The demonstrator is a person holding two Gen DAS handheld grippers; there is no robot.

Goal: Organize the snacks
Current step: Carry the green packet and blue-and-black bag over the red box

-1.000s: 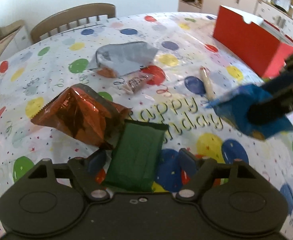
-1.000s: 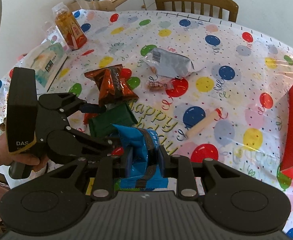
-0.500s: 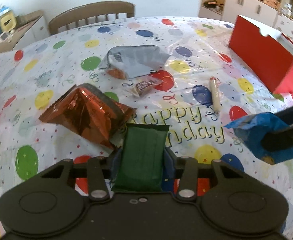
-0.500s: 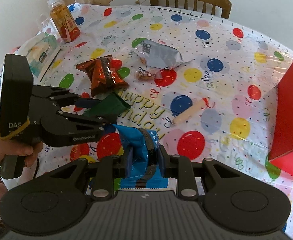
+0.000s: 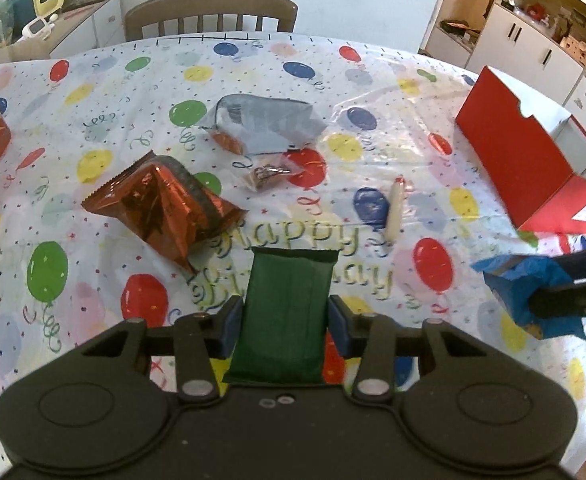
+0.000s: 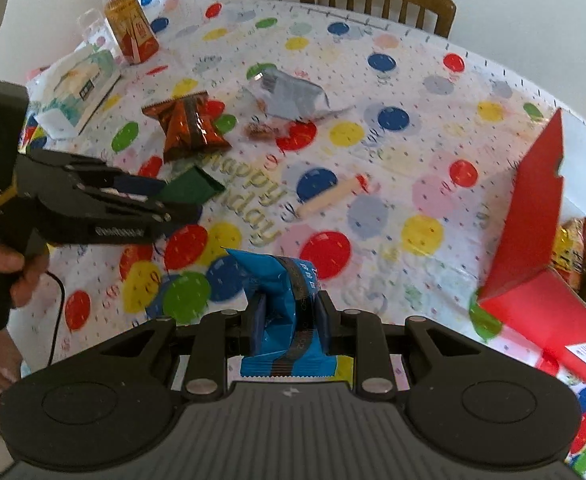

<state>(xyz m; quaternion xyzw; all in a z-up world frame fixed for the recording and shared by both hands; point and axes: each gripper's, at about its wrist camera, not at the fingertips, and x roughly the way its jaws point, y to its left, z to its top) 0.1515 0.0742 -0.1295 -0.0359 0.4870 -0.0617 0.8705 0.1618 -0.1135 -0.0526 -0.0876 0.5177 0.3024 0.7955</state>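
Left of the red box, in the left wrist view, the left gripper clamps a green packet above the tablecloth; a loose edge grip could drop it. From the right wrist view, the right gripper pinches a crumpled blue packet near that box, and the slick foil may slip out before reaching it.

- left gripper was wide open around the green packet a second ago, now it's clamped on it and has picked it up off the balloon tablecloth
- green packet was right against the orange bag, now it's clear of it
- right gripper with the blue packet has slid closer to the red box; it looks a bit higher too, hard to say
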